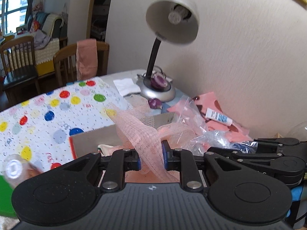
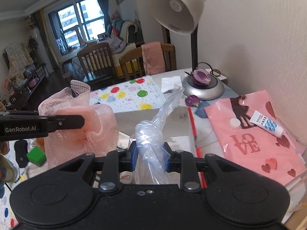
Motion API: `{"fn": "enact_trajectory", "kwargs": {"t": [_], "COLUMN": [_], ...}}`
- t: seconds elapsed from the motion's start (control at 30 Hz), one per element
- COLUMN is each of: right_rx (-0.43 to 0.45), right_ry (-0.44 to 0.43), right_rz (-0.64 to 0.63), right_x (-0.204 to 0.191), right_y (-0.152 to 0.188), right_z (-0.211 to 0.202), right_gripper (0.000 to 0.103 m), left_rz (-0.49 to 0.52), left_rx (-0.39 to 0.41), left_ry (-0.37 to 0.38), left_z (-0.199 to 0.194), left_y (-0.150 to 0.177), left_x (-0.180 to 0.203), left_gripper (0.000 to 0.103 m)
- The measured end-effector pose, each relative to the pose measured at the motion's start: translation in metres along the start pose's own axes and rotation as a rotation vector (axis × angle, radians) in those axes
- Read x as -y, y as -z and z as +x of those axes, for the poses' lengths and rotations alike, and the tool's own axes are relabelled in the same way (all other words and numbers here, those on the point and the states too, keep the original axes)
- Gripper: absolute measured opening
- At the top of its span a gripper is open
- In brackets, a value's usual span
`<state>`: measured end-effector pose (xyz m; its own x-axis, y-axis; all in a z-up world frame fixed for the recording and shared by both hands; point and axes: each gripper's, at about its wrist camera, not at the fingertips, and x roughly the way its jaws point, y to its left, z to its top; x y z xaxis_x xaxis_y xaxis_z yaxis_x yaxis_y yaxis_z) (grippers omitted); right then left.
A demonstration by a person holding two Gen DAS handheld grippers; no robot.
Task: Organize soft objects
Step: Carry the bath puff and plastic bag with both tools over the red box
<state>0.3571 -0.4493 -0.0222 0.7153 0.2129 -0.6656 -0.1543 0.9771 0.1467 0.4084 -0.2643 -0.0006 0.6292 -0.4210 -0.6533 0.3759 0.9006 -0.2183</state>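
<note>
My left gripper (image 1: pixel 151 158) is shut on a pink mesh bath pouf (image 1: pixel 145 132) and holds it above an open cardboard box (image 1: pixel 96 138). The pouf also shows in the right wrist view (image 2: pixel 82 128), with the left gripper's finger (image 2: pixel 65 122) pressed into it at the left. My right gripper (image 2: pixel 150 158) is shut on a crumpled clear plastic bag (image 2: pixel 151 134), whose twisted end sticks up over the box's far wall (image 2: pixel 134 118). The right gripper (image 1: pixel 259 153) lies just right of the left one.
A grey desk lamp (image 2: pixel 201 90) stands at the back with half a purple onion (image 2: pixel 201 75) on its base. A pink LOVE bag (image 2: pixel 255 134) with a white tube (image 2: pixel 266 123) lies at the right. A dotted sheet (image 1: pixel 48 115) lies left. Wooden chairs (image 1: pixel 19 65) stand beyond.
</note>
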Motion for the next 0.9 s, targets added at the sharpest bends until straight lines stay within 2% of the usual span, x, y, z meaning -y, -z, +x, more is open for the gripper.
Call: {"fn": "enact_trajectory", "kwargs": {"t": [0.17, 0.47, 0.9], "right_rx": [-0.045, -0.127, -0.181], "right_ry": [-0.002, -0.006, 0.015], "right_rz": [-0.023, -0.074, -0.13], "right_x": [0.014, 0.018, 0.018], "right_y": [0.003, 0.022, 0.036], "right_z": [0.025, 0.066, 0.086], "right_gripper": [0.025, 0.025, 0.027], "left_rz": [-0.028, 0.015, -0.019], "left_rx": [-0.059, -0.131, -0.203], "left_ry": [-0.012, -0.066, -0.069], "left_z": [0.035, 0.084, 0.116], "left_y": [0.002, 0.009, 0.025], "left_x": [-0.003, -0.004, -0.015], "left_gripper": [0.019, 0.019, 0.02]}}
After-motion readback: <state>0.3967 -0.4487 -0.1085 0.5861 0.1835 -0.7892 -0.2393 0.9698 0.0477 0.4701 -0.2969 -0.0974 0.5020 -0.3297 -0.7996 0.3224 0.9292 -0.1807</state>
